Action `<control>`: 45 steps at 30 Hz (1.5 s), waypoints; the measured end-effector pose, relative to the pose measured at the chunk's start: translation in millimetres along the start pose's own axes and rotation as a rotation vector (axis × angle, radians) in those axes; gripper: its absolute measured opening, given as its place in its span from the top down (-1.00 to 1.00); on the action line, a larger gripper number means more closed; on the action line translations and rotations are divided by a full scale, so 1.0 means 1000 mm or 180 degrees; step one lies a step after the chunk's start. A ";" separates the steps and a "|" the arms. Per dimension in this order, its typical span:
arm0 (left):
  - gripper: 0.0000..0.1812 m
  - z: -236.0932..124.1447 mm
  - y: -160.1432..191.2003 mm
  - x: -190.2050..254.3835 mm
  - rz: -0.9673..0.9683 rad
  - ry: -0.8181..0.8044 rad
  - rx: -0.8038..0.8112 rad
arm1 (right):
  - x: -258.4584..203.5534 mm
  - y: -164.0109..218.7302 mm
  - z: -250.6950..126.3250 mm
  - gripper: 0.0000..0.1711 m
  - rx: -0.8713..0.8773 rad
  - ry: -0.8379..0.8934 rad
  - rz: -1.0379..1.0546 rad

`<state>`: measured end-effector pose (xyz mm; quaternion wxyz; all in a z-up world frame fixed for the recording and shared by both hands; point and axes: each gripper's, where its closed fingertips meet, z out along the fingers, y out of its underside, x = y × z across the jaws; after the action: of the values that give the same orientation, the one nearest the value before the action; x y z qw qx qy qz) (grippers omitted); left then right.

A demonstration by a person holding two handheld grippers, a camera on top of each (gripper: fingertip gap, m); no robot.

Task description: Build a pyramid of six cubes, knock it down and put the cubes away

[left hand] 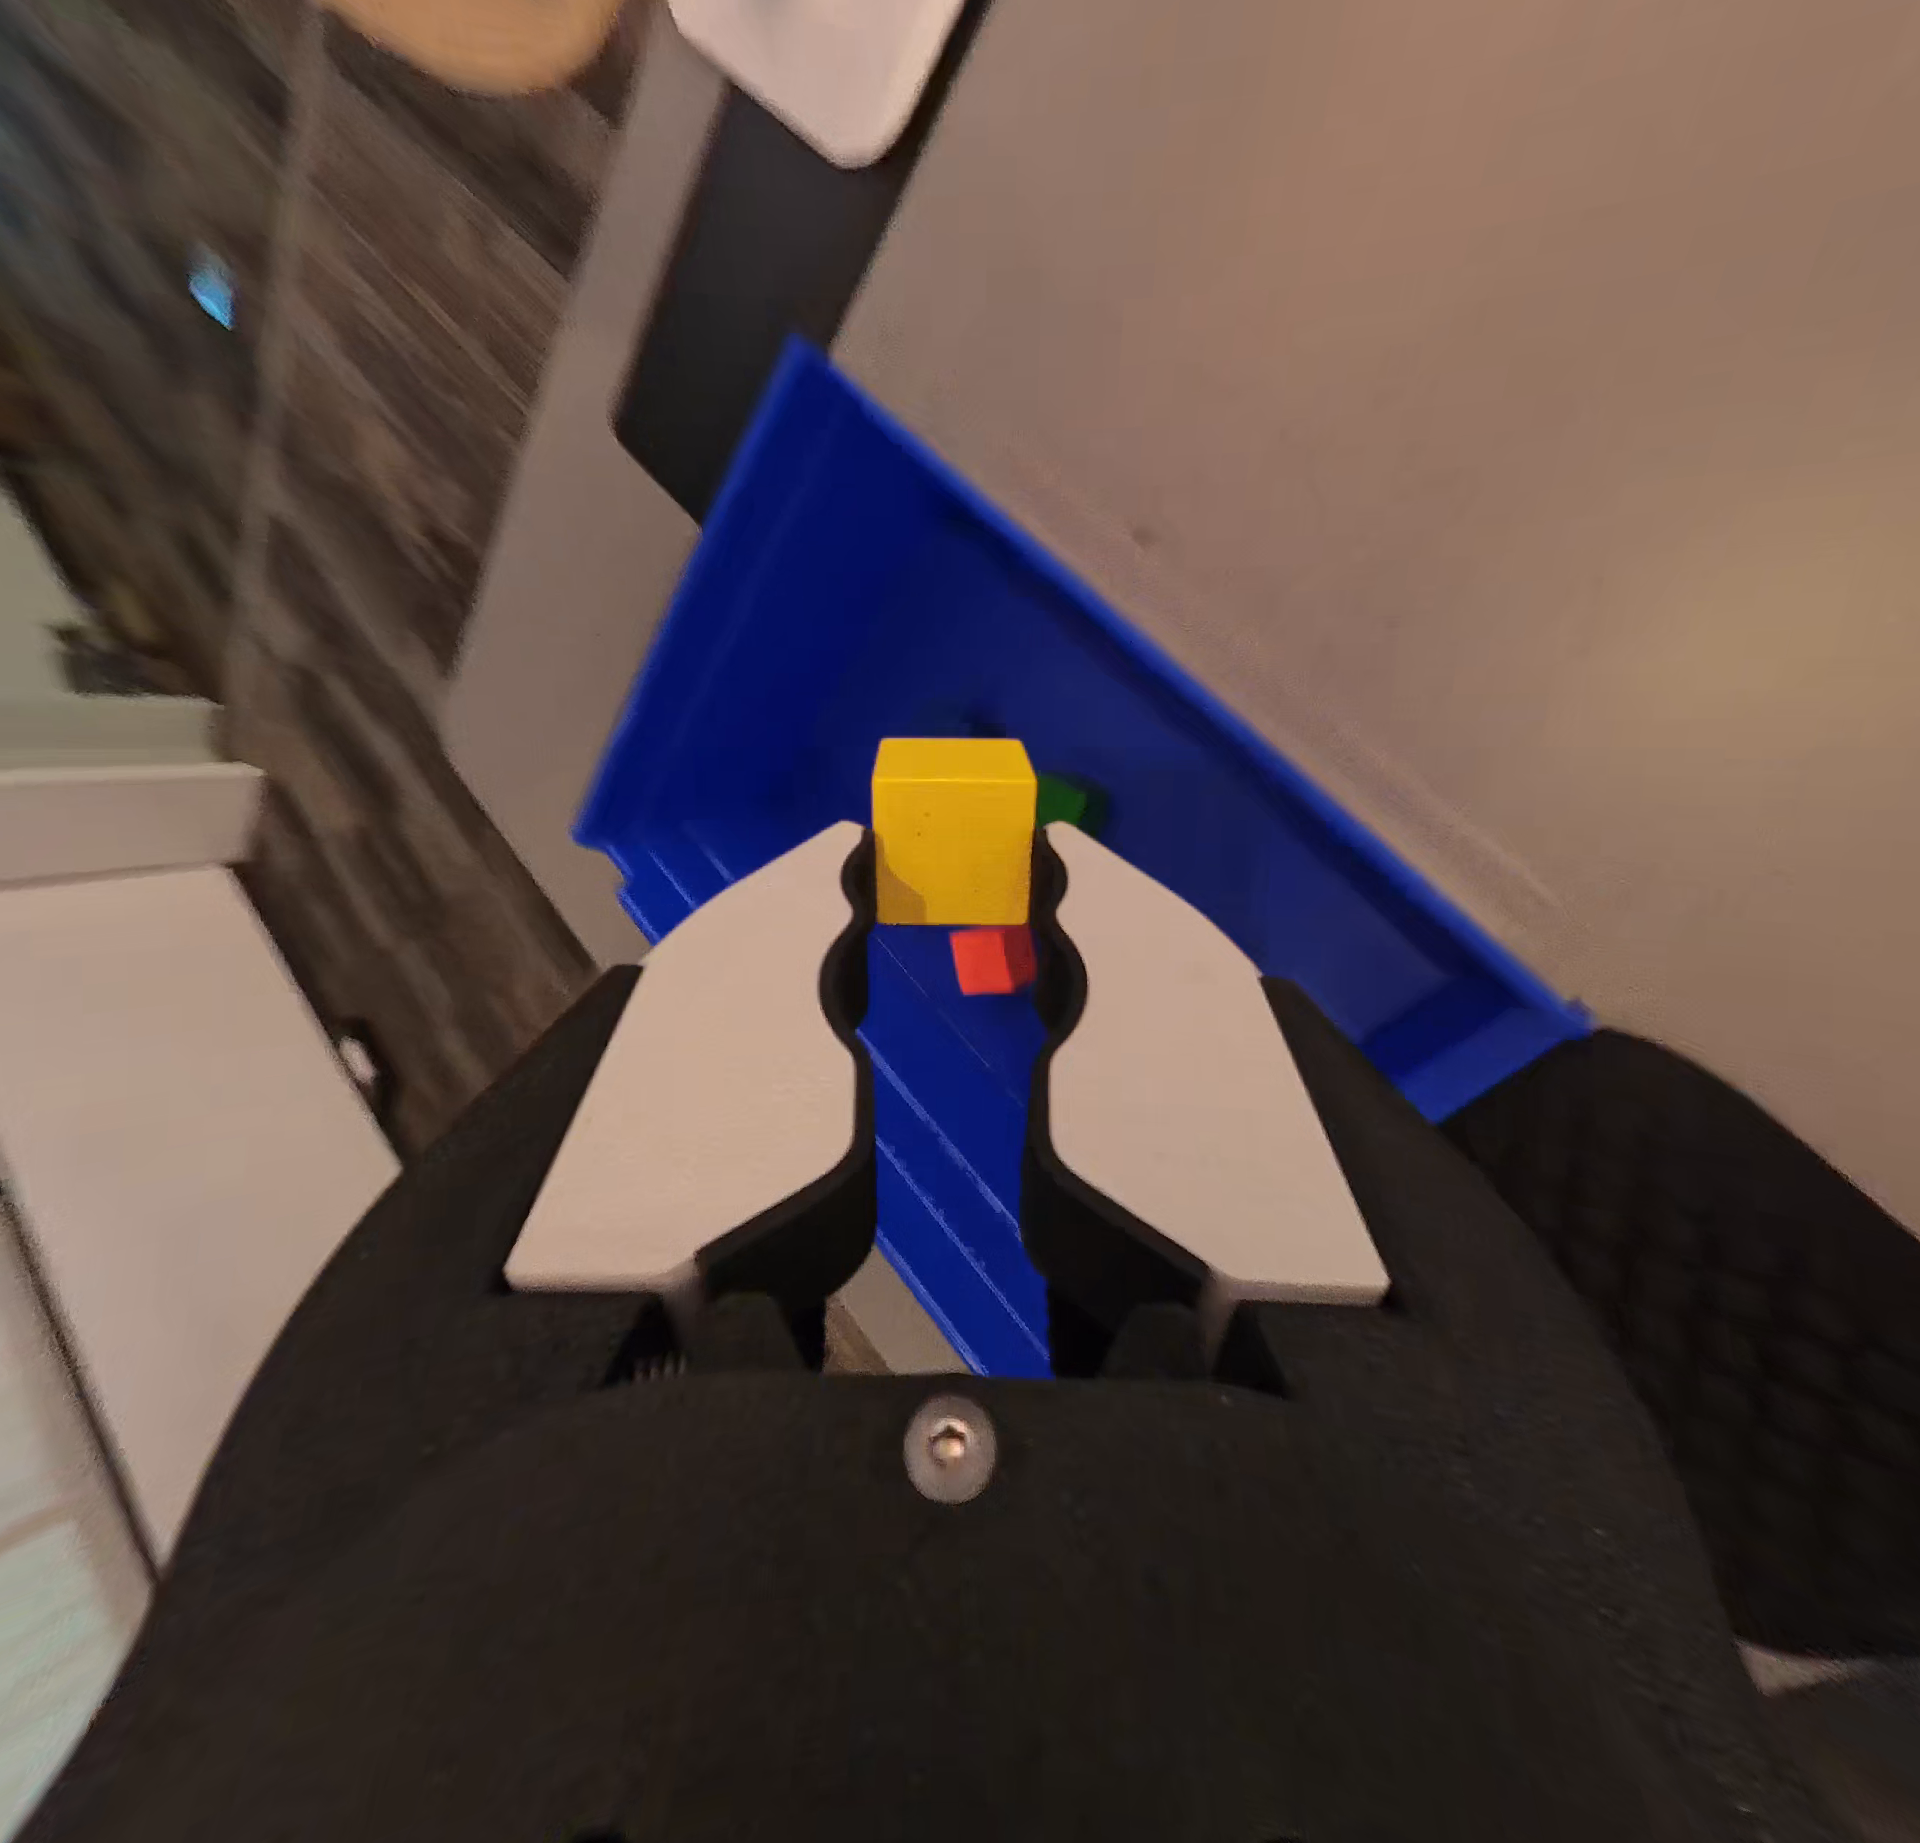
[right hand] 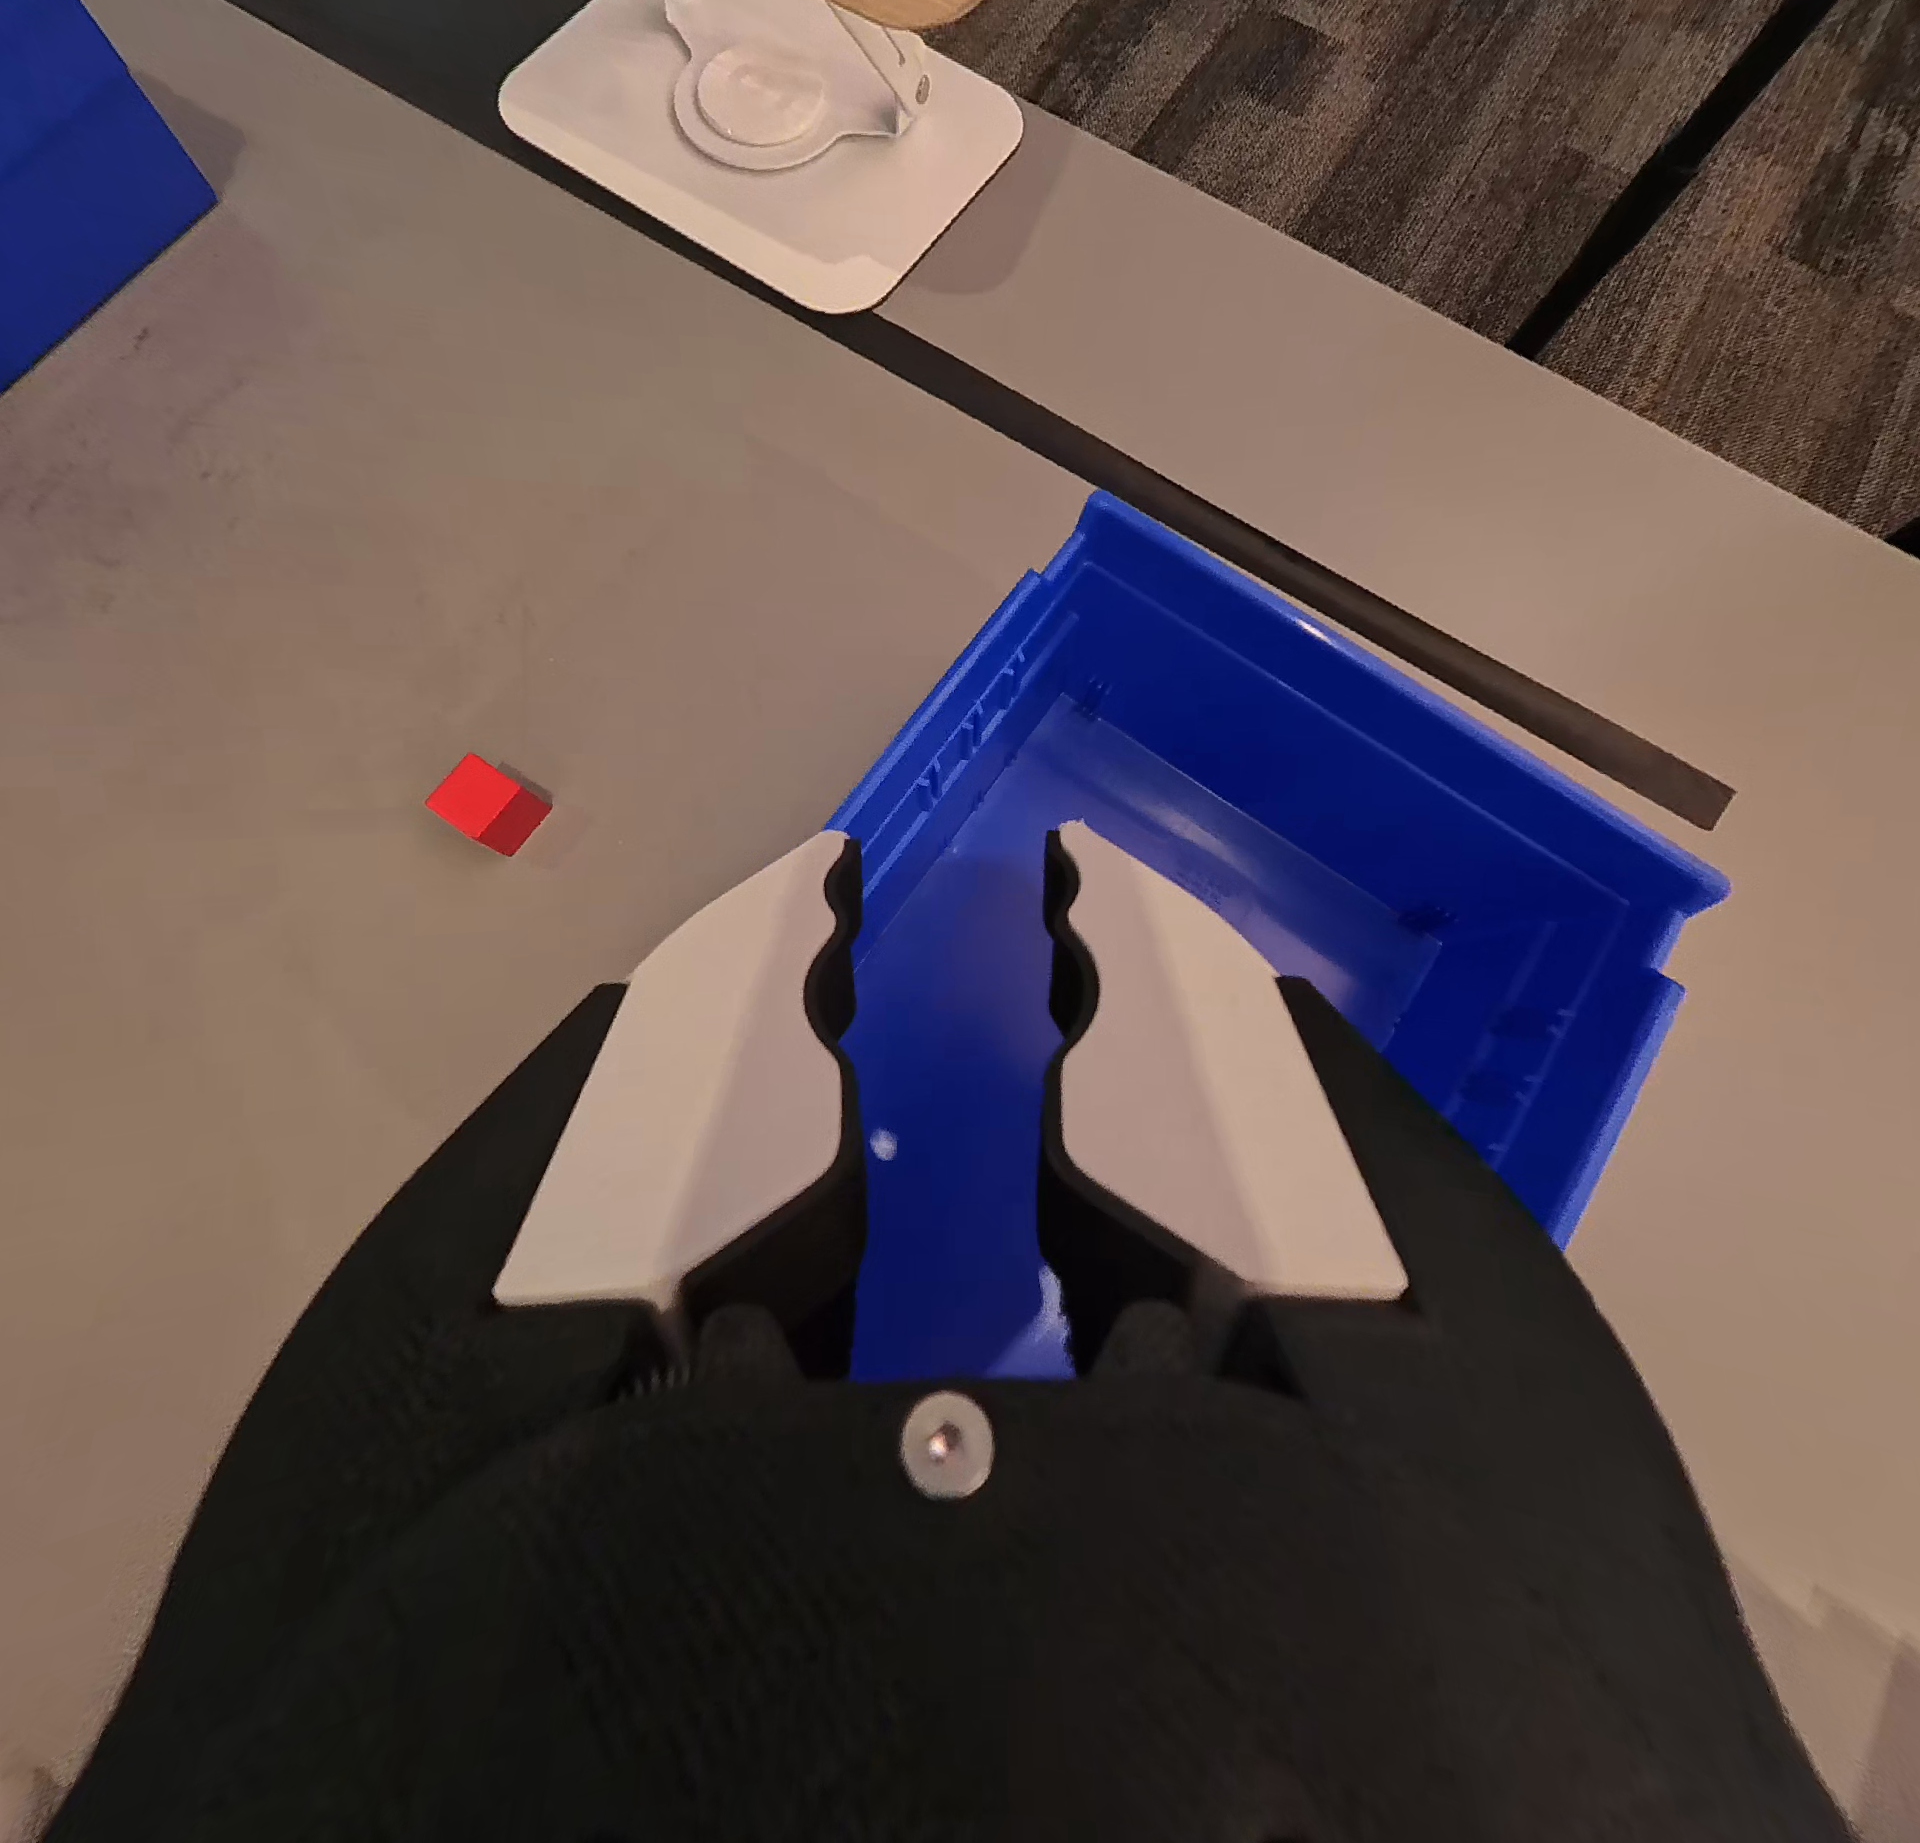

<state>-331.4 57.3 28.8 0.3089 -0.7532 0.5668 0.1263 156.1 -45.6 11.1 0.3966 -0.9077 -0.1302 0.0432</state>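
Grey desk: left hand-held gripper pinches a small, light, hard yellow cube by flat opposite faces over a blue bin. Right hand-held gripper hangs part-open, empty, above another bin; a red cube lies nearby.

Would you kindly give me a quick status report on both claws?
Left claw shut on yellow cube over a blue bin. Right claw open, empty. Red cube on table. Nothing blocking.

Your left wrist view is smearing the floor into blur, and the yellow cube is hiding most of the green cube behind it. In your right wrist view, the frame's left edge is cutting off the far blue bin.
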 end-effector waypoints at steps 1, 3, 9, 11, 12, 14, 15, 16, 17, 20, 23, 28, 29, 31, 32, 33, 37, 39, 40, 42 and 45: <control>0.69 -0.006 -0.014 0.004 0.0084 -0.0098 0.0076 | -0.001 0.000 0.001 0.59 -0.0013 -0.0006 -0.0003; 0.69 -0.013 -0.039 0.017 0.0244 -0.0240 0.0177 | -0.003 0.002 0.002 0.59 -0.0050 -0.0005 -0.0033; 0.69 -0.007 -0.097 0.072 0.0817 -0.0352 0.0327 | -0.008 0.003 0.004 0.59 -0.0102 -0.0025 -0.0110; 0.69 -0.002 -0.110 0.084 0.0964 -0.0366 0.0333 | -0.010 0.003 0.003 0.59 -0.0105 -0.0026 -0.0127; 0.69 0.000 -0.116 0.088 0.1016 -0.0396 0.0341 | -0.010 0.003 0.003 0.59 -0.0107 -0.0029 -0.0134; 0.69 0.004 -0.127 0.094 0.1107 -0.0444 0.0354 | -0.010 0.004 0.003 0.58 -0.0109 -0.0040 -0.0138; 0.69 0.005 -0.131 0.096 0.1139 -0.0473 0.0359 | -0.010 0.004 0.003 0.59 -0.0112 -0.0041 -0.0138; 0.69 0.008 -0.135 0.098 0.1172 -0.0484 0.0357 | -0.010 0.004 0.003 0.58 -0.0115 -0.0040 -0.0137; 0.69 0.011 -0.137 0.102 0.1196 -0.0446 0.0353 | -0.009 0.005 0.003 0.59 -0.0115 -0.0044 -0.0133; 0.69 0.019 -0.145 0.110 0.1254 -0.0400 0.0352 | -0.007 0.006 0.003 0.58 -0.0123 -0.0047 -0.0122; 0.69 0.026 -0.150 0.113 0.1302 -0.0447 0.0340 | -0.005 0.008 0.003 0.58 -0.0152 -0.0037 -0.0117; 0.69 0.032 -0.155 0.120 0.1365 -0.0432 0.0346 | -0.002 0.008 0.003 0.59 -0.0158 -0.0026 -0.0105; 0.69 0.032 -0.156 0.120 0.1377 -0.0459 0.0351 | -0.002 0.009 0.003 0.59 -0.0156 -0.0028 -0.0101; 0.69 0.033 -0.158 0.122 0.1410 -0.0463 0.0356 | -0.001 0.010 0.003 0.59 -0.0159 -0.0031 -0.0085; 0.69 0.034 -0.158 0.123 0.1410 -0.0458 0.0351 | 0.000 0.010 0.003 0.59 -0.0163 -0.0029 -0.0079; 0.69 0.035 -0.159 0.125 0.1421 -0.0437 0.0347 | 0.000 0.011 0.003 0.59 -0.0168 -0.0025 -0.0073; 0.69 0.047 -0.159 0.147 0.1476 -0.0050 0.0340 | 0.002 0.013 0.003 0.58 -0.0183 -0.0029 -0.0055; 0.69 0.059 -0.159 0.179 0.1467 0.0572 0.0347 | 0.002 0.014 0.002 0.59 -0.0183 -0.0037 -0.0041; 0.69 0.064 -0.158 0.197 0.1500 0.0924 0.0356 | 0.002 0.014 0.002 0.58 -0.0186 -0.0039 -0.0046; 0.69 0.074 -0.157 0.225 0.1562 0.1405 0.0306 | 0.001 0.015 0.001 0.58 -0.0196 -0.0037 -0.0072; 0.69 0.091 -0.159 0.240 0.1620 0.1679 0.0217 | -0.002 0.014 0.000 0.59 -0.0188 -0.0060 -0.0105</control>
<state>-90.1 -47.4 -120.3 0.1357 -0.5840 0.8001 -0.0185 156.8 -55.2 0.9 0.3691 -0.9163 -0.1501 0.0413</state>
